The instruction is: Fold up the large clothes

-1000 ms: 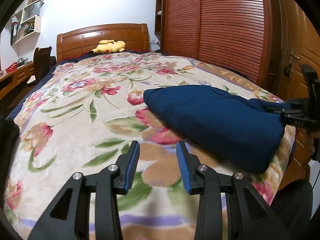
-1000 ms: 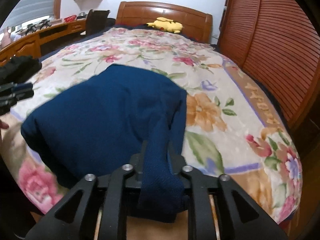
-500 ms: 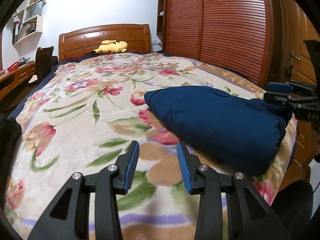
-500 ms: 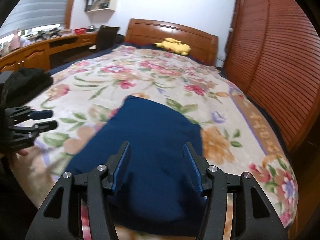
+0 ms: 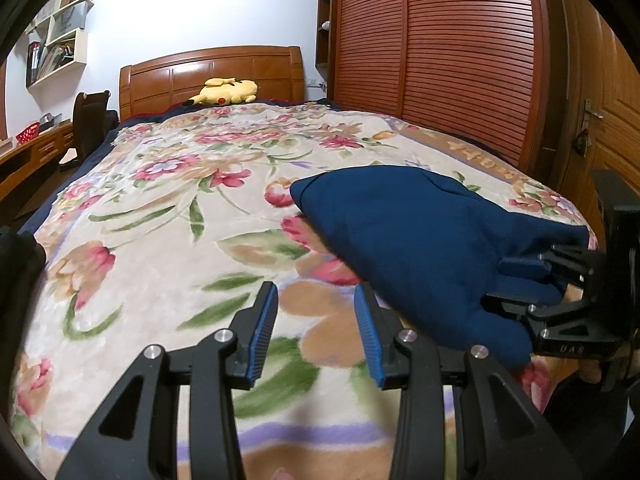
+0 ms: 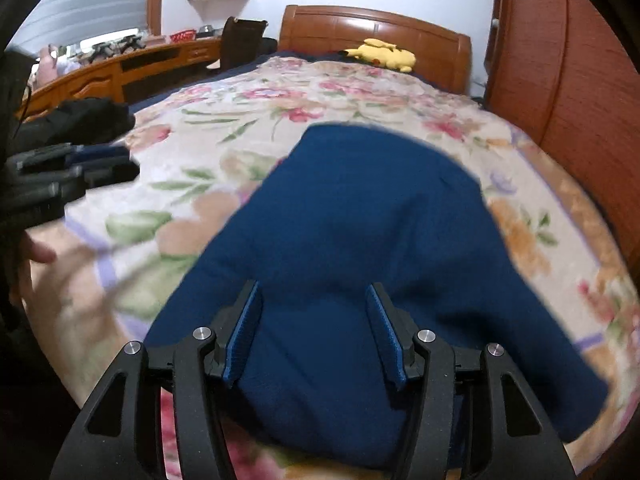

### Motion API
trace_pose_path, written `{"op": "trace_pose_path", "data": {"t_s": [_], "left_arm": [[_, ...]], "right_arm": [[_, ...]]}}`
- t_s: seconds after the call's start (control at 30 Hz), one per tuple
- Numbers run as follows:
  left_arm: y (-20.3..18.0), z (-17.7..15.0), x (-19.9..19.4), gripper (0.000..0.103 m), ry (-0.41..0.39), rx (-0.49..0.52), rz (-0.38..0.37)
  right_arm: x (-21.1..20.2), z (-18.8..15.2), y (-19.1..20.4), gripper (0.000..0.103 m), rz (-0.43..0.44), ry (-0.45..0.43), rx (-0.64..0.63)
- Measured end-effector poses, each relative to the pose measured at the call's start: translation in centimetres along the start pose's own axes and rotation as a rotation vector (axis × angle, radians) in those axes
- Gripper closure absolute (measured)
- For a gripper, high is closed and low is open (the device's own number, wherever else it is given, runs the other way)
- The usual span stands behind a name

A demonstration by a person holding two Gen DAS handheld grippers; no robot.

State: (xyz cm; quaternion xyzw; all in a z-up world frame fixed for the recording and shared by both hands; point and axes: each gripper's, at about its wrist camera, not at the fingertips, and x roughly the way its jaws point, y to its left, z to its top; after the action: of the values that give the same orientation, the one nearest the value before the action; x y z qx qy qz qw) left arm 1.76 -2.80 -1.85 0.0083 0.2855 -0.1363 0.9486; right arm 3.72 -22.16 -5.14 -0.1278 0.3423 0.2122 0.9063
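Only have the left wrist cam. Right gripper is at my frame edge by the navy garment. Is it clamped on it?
Observer: No. In the right wrist view the right gripper is open, jaws wide over the navy garment, with no cloth pinched.
Operator: Where does the garment's right side end?
Observer: It fans out toward the foot corner of the floral blanket. That view is blurred, so I can't judge the creases.
Operator: Is my left gripper clear of the cloth?
Observer: Yes. From the right side, the left gripper is apart from the garment, with bare blanket between them.
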Motion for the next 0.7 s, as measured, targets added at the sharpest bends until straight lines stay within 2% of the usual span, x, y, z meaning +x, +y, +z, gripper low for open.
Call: {"op": "trace_pose_path", "data": {"t_s": [0.2,0.33,0.53,0.7], "left_arm": [[0.0,-0.1,0.1,0.065,0.009,0.0,0.002],[-0.1,-0.2,0.4,0.064,0.01,0.007,0.003],[-0.9,-0.3,1.5,0.064,0.025,0.025,0.003],[-1.8,1.0,2.9,0.064,0.038,0.037,-0.005]], "right_arm": [[-0.4,-0.5,0.1,0.048,-0.016,-0.021,0.023],[-2.1,0.0,-0.5,0.047,-0.027,-0.029,0.037],[-5.5,0.0,-3.9,0.045,-0.122,-0.058,0.046],[-6.6,-0.5,-7.0,0.042,-0.163,-0.06,0.08]]}}
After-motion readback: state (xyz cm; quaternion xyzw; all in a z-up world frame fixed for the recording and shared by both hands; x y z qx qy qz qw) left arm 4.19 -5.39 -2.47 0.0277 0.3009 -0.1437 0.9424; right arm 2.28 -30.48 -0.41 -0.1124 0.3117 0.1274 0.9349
